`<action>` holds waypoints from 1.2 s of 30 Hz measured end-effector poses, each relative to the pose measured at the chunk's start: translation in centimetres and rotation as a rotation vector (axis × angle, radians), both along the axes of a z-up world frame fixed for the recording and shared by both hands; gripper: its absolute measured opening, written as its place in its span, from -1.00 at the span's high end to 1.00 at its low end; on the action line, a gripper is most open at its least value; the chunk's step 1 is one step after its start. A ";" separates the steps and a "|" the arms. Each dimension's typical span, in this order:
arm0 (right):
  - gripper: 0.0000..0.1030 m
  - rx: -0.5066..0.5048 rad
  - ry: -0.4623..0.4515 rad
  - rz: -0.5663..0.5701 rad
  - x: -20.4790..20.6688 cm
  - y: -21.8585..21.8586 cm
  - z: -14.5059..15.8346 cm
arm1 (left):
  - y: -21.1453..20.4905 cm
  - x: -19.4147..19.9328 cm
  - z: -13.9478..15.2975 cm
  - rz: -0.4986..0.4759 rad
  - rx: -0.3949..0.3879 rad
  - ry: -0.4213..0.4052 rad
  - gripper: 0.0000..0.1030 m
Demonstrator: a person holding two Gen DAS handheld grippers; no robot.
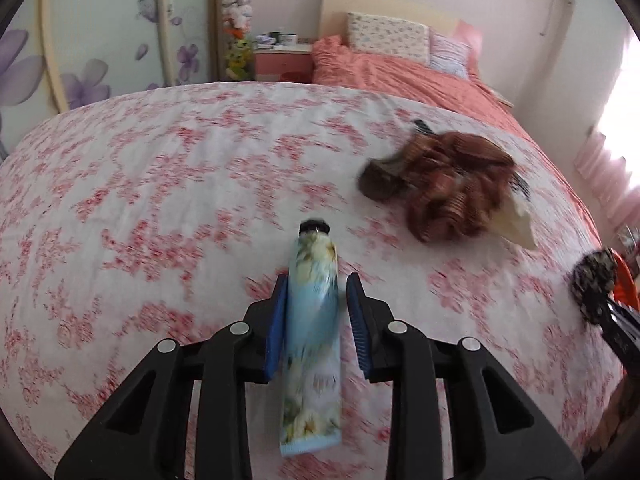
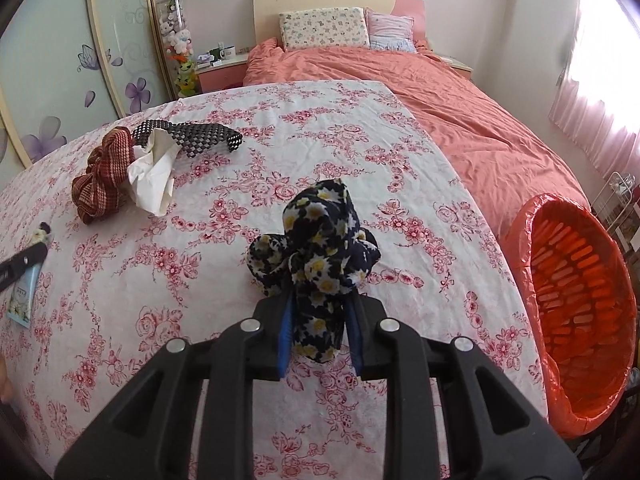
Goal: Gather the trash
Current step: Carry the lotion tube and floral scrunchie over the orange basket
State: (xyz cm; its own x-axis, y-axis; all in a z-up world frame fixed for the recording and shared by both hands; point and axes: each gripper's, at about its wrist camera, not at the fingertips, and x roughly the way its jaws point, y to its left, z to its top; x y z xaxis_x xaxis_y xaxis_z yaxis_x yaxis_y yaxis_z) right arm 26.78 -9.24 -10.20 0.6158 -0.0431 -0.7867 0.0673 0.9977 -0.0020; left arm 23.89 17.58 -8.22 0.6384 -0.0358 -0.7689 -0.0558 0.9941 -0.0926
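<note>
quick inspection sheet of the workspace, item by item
surface: floral cloth over a table, wrinkled
job's things: crumpled tissue on the cloth beside a plaid scrunchie; orange-lined bin at the cloth's right edge
clutter: beaded black strip behind the tissue
grippers: left gripper shut on a floral tube; right gripper shut on a daisy-print scrunchie
cables: nothing seen
surroundings: bed with pillows, nightstand, curtained window
</note>
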 end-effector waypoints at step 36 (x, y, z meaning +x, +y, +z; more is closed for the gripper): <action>0.73 0.063 -0.095 -0.004 -4.3 -2.0 3.4 | -3.2 -1.1 3.0 -0.031 0.043 -0.065 0.53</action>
